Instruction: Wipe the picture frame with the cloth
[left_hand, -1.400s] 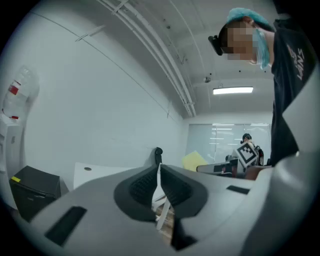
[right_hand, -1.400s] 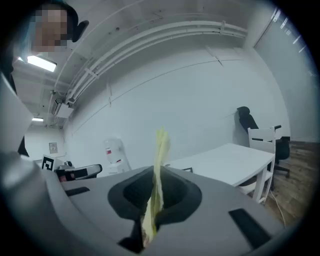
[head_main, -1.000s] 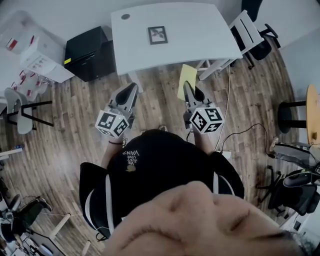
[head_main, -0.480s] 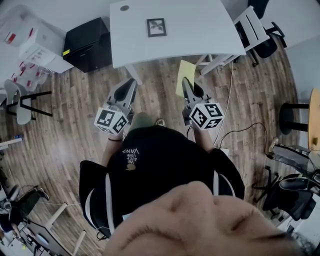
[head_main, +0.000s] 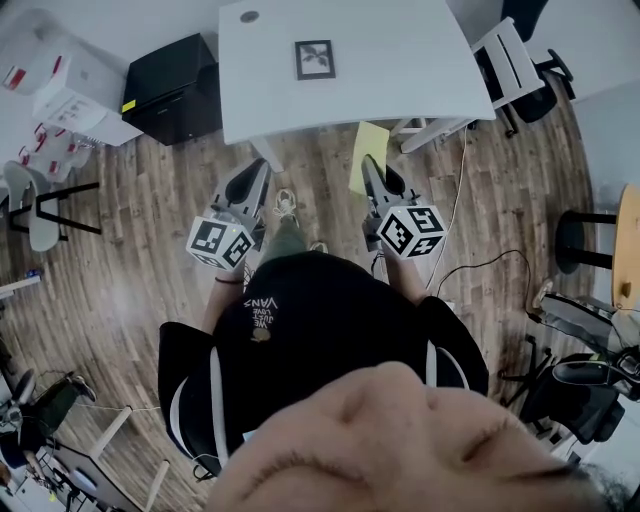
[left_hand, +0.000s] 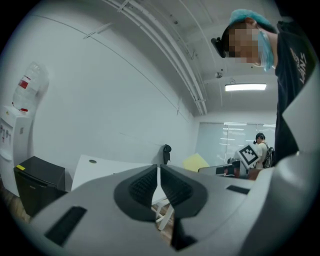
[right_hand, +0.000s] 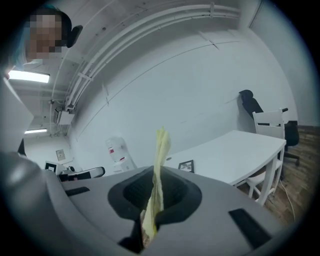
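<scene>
The picture frame (head_main: 314, 59) lies flat on the far middle of the white counter (head_main: 400, 80), well apart from both tools, which hang over the wooden floor (head_main: 150, 230) on the near side of the counter's edge.

The right hand-held gripper (head_main: 368, 172) pinches the yellow cloth (head_main: 367, 150). From the head view the cloth is a flat sheet reaching toward the counter. The right gripper view gives the grip itself: the cloth (right_hand: 159, 170) stands edge-on as a thin upright strip, squeezed between the dark pads (right_hand: 177, 192). In that view the frame (right_hand: 186, 166) sits just right of the cloth on the counter top, and a water dispenser (right_hand: 118, 152) stands farther left against the wall.

The left hand-held gripper (head_main: 258, 175) has its jaws pressed together on nothing, which the left gripper view makes plain at the tips (left_hand: 158, 182). This view also catches the cloth (left_hand: 195, 162) and the right tool's marker cube (left_hand: 248, 154) off to the right.

Only the head view shows the black cabinet (head_main: 170, 90) left of the counter and the white chair (head_main: 500, 55) at its right end.
</scene>
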